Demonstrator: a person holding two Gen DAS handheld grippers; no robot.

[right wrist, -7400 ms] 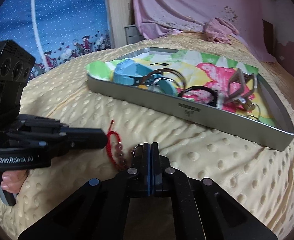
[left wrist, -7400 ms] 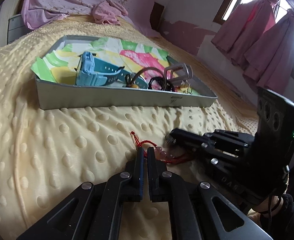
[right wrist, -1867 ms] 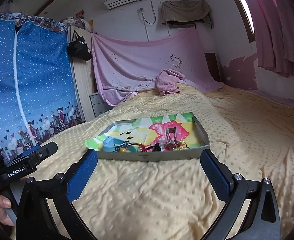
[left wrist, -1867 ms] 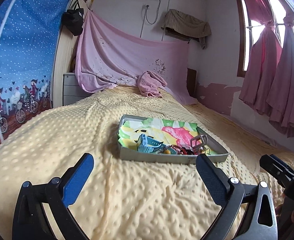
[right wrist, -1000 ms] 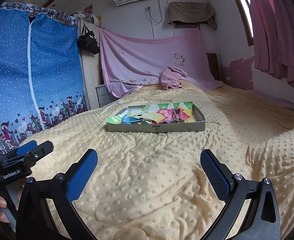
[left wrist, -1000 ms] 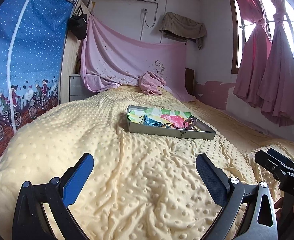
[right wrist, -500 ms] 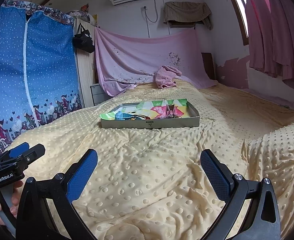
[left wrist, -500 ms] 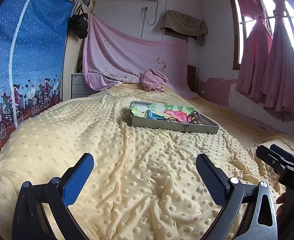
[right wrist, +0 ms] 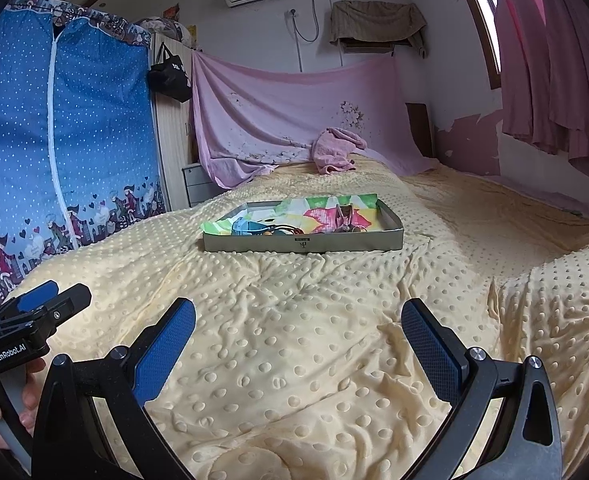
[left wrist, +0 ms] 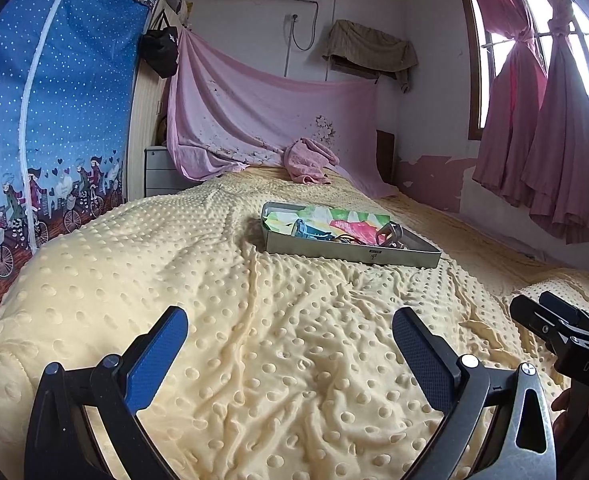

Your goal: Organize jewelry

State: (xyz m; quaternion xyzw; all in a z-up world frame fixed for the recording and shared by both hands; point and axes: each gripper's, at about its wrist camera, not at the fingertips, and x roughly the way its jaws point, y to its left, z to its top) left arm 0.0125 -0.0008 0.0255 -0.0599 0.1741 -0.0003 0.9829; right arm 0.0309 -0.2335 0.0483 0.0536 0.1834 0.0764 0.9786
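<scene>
The left gripper [left wrist: 290, 334] hangs over the near end of the bed [left wrist: 198, 264], its jaws spread wide and empty. Well ahead of them, toward the bed's middle, sits the tray [left wrist: 350, 249], holding the jewelry [left wrist: 346, 236] on a colourful paper lining. The right gripper [right wrist: 298, 330] hovers beside the left one, jaws likewise spread wide with nothing between them; the tray [right wrist: 302, 245] lies well beyond them, straight ahead, the jewelry [right wrist: 294, 229] along its near wall.
</scene>
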